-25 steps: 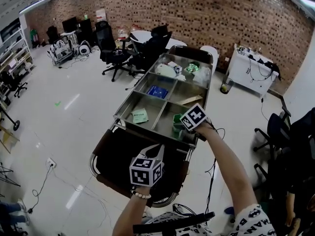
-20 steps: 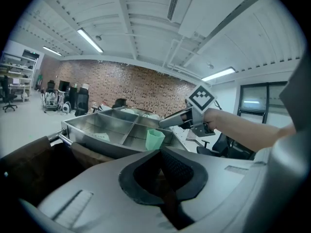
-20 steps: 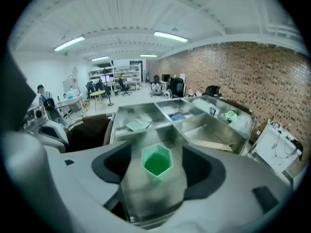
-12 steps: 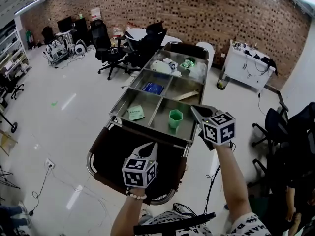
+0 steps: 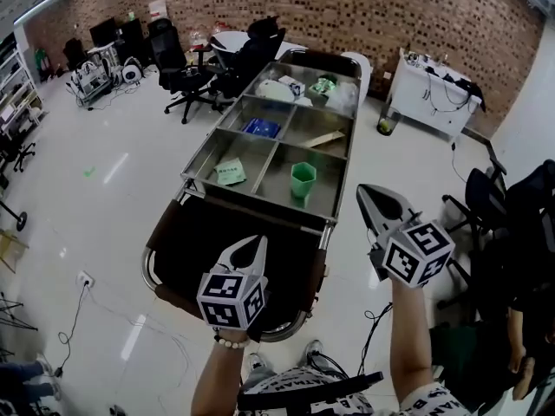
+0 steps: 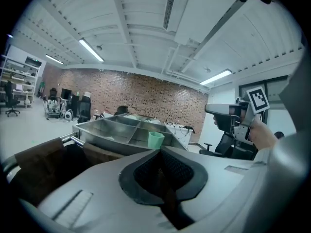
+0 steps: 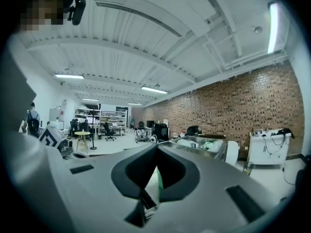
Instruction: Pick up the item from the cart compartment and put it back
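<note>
A green cup point(image 5: 303, 180) stands upright in the near right compartment of the metal cart point(image 5: 258, 198); the left gripper view shows the same cup point(image 6: 155, 140) past the cart's rim. My right gripper point(image 5: 366, 189) hovers to the right of the cart's near corner, apart from the cup, shut with nothing in it. In its own view the right gripper point(image 7: 156, 147) shows its jaws meeting at the tip. My left gripper point(image 5: 257, 241) hangs over the dark brown near end of the cart, and the left gripper point(image 6: 160, 149) is shut and empty too.
A green packet point(image 5: 231, 172) lies in the near left compartment and a blue item point(image 5: 260, 127) in the one behind it. White and green things point(image 5: 290, 89) fill the far compartments. Office chairs point(image 5: 186, 59) stand at the far left, a white table point(image 5: 429, 94) at the far right, a black chair point(image 5: 486, 206) on the right.
My right gripper has let go of the green cup in the near right compartment, drawn back to the right and toward me, and shut. The left gripper has barely moved.
</note>
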`<state>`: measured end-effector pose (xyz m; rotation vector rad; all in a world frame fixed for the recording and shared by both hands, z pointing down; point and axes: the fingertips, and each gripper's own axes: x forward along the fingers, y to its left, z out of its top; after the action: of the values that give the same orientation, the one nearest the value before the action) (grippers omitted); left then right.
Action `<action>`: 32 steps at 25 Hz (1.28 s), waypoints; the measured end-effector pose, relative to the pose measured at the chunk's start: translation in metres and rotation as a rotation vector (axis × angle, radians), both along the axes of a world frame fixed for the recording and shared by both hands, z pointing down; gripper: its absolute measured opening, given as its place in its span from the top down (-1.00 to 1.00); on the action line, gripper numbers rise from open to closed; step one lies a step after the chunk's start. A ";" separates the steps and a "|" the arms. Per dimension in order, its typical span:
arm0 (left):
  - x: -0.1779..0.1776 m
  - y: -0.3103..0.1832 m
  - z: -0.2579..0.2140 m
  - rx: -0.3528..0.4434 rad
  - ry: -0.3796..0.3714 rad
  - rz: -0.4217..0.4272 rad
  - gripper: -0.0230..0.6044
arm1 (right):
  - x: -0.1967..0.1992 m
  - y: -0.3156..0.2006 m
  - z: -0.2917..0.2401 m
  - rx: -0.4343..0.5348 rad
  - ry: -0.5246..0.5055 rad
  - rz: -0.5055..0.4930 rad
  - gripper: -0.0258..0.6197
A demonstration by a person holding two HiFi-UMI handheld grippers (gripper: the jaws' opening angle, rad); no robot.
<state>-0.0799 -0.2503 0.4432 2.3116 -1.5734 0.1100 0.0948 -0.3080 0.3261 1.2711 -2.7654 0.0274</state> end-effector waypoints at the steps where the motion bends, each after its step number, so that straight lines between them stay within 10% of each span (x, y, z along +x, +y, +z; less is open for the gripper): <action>1: 0.000 0.005 0.001 0.003 0.000 -0.002 0.92 | 0.002 0.009 0.002 0.005 -0.003 0.001 0.91; 17: 0.003 0.089 0.017 0.040 -0.037 -0.033 0.92 | 0.012 0.138 0.098 -0.120 -0.053 0.068 0.91; 32: -0.004 0.102 0.014 0.054 -0.010 -0.050 0.92 | 0.008 0.155 0.117 -0.157 -0.039 0.078 0.91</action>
<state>-0.0835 -0.1480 0.4572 2.3134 -1.6576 0.0680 0.1032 -0.1533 0.4428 1.3499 -2.6812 0.2723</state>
